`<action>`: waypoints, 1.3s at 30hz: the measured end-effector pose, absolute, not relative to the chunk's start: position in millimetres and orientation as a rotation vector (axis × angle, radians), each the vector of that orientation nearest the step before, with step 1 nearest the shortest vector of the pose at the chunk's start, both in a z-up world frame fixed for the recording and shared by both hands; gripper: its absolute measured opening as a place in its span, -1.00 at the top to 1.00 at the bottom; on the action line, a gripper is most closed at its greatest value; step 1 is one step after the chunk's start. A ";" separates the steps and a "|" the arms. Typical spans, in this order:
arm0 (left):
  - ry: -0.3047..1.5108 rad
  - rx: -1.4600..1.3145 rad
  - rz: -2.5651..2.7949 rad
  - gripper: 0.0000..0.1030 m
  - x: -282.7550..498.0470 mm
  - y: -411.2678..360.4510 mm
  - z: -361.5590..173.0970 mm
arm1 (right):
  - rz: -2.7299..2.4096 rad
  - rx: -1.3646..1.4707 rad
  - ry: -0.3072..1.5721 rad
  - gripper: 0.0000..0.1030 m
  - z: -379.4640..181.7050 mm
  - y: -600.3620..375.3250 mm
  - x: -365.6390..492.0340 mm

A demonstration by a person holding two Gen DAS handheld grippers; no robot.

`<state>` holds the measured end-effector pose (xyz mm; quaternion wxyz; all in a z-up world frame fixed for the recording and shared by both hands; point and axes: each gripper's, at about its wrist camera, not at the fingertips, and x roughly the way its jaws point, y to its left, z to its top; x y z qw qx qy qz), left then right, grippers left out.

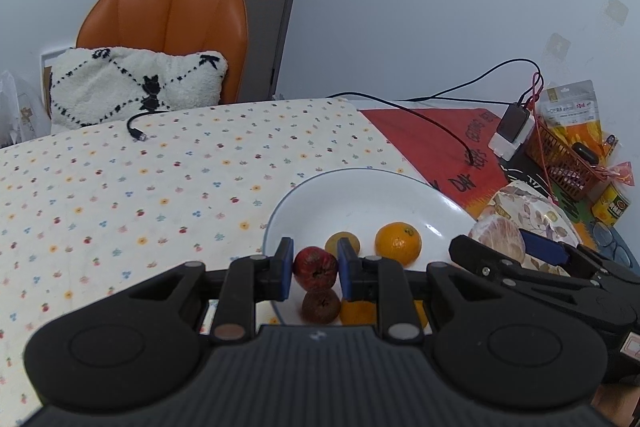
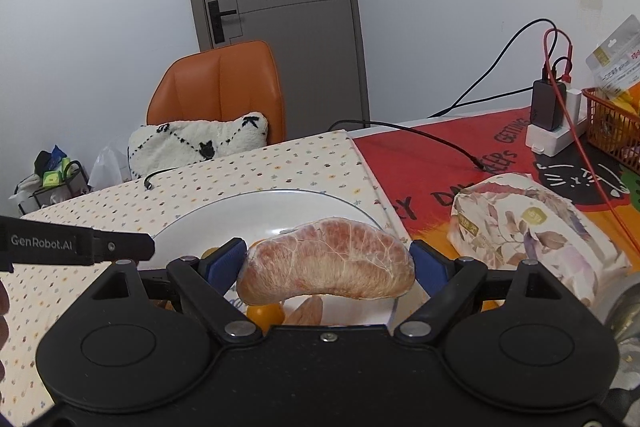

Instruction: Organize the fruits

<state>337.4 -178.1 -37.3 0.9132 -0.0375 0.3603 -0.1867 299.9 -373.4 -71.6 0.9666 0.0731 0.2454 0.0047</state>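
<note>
Left claw (image 1: 313, 269) level over white plate (image 1: 360, 195), pinching dark red fruit (image 1: 315, 266); orange (image 1: 398, 242) on plate at 2 o'clock. Right claw (image 2: 328, 263) level at plate's near rim, clamping peeled pomelo segment (image 2: 326, 259).

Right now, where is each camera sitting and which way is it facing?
Left wrist: on the left gripper, facing the round white plate; its blue-padded fingers flank a dark red fruit.
Right wrist: on the right gripper, facing the same plate; it clamps a peeled pink pomelo segment.
Shared: plate, orange chair, grey door.
</note>
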 end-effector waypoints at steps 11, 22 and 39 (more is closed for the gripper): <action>0.721 -0.102 -0.386 -0.12 339.1 -173.0 -36.3 | 0.025 0.192 0.480 -0.87 -67.3 -379.9 301.0; 0.671 -0.069 -0.321 -0.80 315.1 -147.9 -18.2 | 0.033 0.230 0.478 -1.00 -58.4 -376.6 270.5; 0.686 -0.115 -0.298 -0.80 266.3 -101.9 -16.6 | 0.070 0.286 0.503 -1.00 -59.4 -363.3 221.7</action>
